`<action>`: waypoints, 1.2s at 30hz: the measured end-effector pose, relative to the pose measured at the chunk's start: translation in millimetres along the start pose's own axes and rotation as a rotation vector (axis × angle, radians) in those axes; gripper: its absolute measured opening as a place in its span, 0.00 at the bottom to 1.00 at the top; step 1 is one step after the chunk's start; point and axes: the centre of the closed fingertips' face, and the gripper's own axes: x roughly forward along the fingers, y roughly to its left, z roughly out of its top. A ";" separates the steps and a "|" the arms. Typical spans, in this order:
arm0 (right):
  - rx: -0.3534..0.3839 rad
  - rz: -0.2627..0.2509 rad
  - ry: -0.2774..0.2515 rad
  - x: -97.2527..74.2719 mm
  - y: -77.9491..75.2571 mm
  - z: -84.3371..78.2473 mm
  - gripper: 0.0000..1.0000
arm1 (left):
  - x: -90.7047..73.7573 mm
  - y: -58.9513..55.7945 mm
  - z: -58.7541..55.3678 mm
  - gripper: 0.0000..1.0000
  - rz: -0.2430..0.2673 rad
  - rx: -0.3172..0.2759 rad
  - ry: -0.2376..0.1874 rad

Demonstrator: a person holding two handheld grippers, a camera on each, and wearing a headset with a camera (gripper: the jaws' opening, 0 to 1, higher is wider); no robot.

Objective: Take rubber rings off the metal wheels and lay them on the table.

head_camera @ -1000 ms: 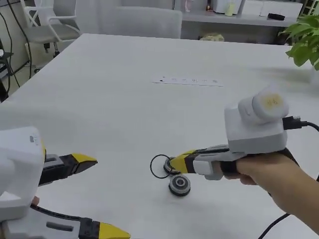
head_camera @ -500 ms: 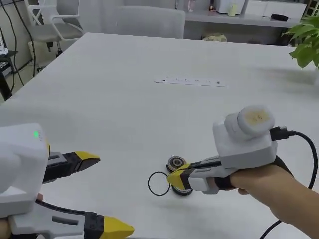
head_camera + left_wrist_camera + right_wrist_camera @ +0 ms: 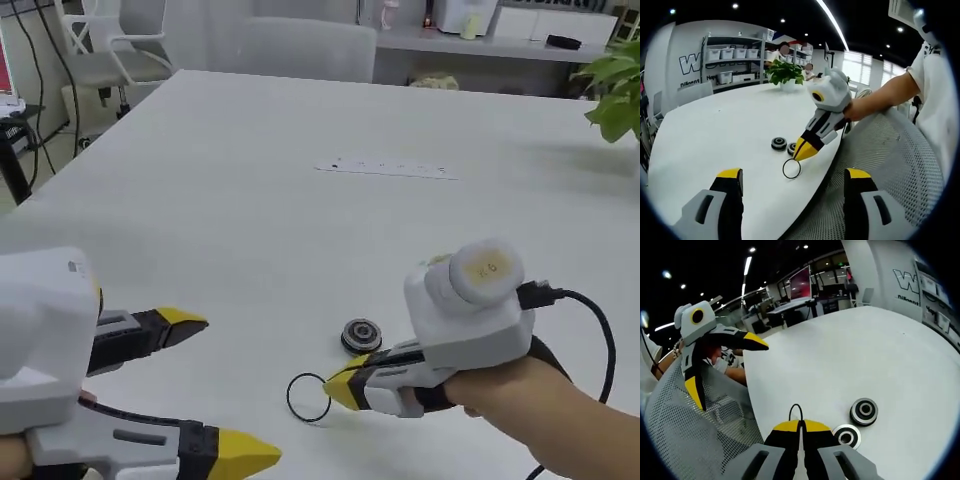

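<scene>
My right gripper [image 3: 338,388] is shut on a thin black rubber ring [image 3: 308,397], low over the white table [image 3: 250,220] near its front edge. In the right gripper view the ring [image 3: 796,412] pokes out past the closed tips of the right gripper [image 3: 800,424]. Two metal wheels [image 3: 863,411] [image 3: 846,435] lie just right of those jaws. One wheel [image 3: 361,335] shows beside the gripper in the head view. My left gripper [image 3: 222,390] stands open at the lower left, holding nothing. In the left gripper view, both wheels [image 3: 779,143] [image 3: 791,148] and the ring [image 3: 791,168] lie ahead.
A white power strip [image 3: 385,165] lies mid-table. A grey chair [image 3: 300,45] stands at the far edge and a plant [image 3: 615,95] at the far right. A mesh chair back [image 3: 695,430] sits at the near table edge below the grippers.
My right gripper has drawn back toward the near table edge with the ring, away from the wheels. One wheel it covered now shows. The left gripper stays open in place.
</scene>
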 end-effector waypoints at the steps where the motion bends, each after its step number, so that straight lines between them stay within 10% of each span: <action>1: -0.006 -0.006 0.000 0.4 -0.8 -0.1 0.00 | -0.2 0.3 0.4 0.81 0.002 -0.001 -0.003; 36: -0.097 -0.045 0.022 -0.5 -16.3 0.5 0.05 | 2.7 0.8 -4.1 0.80 0.003 -0.007 0.028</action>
